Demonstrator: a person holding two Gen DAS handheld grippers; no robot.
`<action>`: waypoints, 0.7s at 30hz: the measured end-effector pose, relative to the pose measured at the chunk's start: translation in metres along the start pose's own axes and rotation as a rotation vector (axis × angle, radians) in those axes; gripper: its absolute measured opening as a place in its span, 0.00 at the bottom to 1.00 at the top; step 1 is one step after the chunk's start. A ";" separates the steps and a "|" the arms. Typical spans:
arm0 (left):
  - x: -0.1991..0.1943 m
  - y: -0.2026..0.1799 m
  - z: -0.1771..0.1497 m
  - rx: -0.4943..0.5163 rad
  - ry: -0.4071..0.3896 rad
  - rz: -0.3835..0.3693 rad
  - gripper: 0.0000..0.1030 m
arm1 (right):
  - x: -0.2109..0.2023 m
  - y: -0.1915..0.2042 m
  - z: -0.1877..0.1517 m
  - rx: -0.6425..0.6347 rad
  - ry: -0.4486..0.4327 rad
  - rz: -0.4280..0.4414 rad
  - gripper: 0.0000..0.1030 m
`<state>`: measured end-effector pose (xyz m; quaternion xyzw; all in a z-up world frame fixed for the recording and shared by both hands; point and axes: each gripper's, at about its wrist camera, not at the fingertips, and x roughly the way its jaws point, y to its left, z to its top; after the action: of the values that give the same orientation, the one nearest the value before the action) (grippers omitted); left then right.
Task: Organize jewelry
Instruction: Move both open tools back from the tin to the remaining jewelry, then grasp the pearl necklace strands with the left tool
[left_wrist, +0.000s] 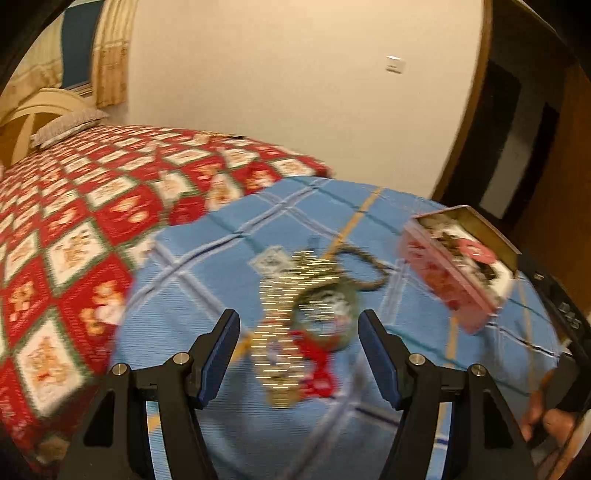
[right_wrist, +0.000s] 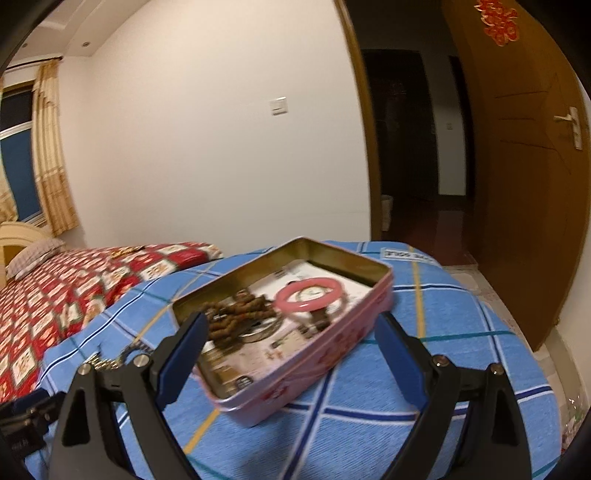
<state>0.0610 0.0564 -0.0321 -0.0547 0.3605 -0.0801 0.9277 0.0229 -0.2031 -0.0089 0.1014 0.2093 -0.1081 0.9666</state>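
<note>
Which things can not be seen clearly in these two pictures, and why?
- Jewelry pile on the blue cloth, left wrist view: motion blur; single pieces cannot be told apart.
- Pink tin, left wrist view: blurred, contents unreadable.
- Dark beads in the tin, right wrist view: partly hidden behind the right gripper, whose jaws stand open.
- Watch under the pink bangle, right wrist view: too small to read.
- Chain, right wrist view: mostly covered by the gripper.
</note>
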 end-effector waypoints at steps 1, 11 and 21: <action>0.001 0.007 0.001 -0.004 0.007 0.012 0.65 | -0.001 0.003 -0.001 -0.001 0.009 0.012 0.91; 0.020 0.028 0.005 -0.007 0.099 -0.013 0.42 | -0.008 0.056 -0.019 -0.105 0.065 0.161 0.91; 0.039 0.010 0.007 0.074 0.174 0.000 0.38 | -0.011 0.066 -0.022 -0.139 0.043 0.173 0.91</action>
<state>0.0949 0.0592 -0.0546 -0.0130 0.4367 -0.0976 0.8942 0.0209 -0.1323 -0.0139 0.0542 0.2273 -0.0071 0.9723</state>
